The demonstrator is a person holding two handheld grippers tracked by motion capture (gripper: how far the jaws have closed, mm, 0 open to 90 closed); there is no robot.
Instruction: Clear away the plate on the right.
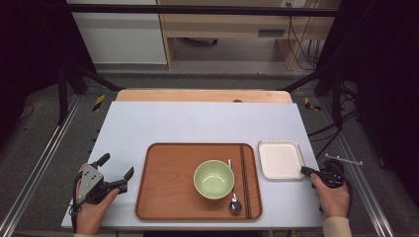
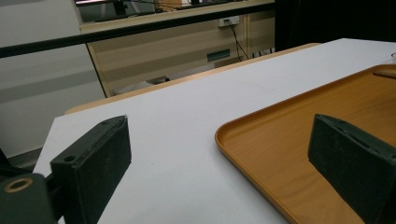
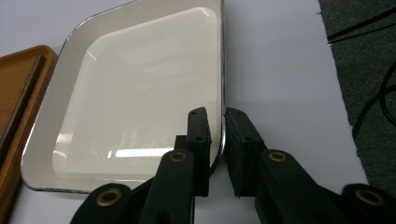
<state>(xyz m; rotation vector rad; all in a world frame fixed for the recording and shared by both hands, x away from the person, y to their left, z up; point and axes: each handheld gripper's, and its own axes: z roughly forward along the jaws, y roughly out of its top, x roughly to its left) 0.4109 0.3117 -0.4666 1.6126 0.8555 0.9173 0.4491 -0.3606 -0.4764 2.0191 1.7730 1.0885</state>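
R tool [image 3: 218, 122] nearly shut astride white dish [image 3: 135, 93] rim; L tool [image 2: 224, 154] wide open, empty

A white-topped table [image 1: 197, 123] stands in a dim room, its pale wooden edge [image 1: 202, 95] showing along the far side. Beyond the table, a light wooden cabinet [image 1: 222, 24] stands against a white wall panel [image 1: 118, 34], and cables [image 1: 301, 44] hang beside the cabinet. A black horizontal bar [image 1: 197, 9] crosses above the table's far side. Grey carpet [image 1: 39, 128] covers the floor around the table, where metal rails [image 1: 34, 168] run along both sides.
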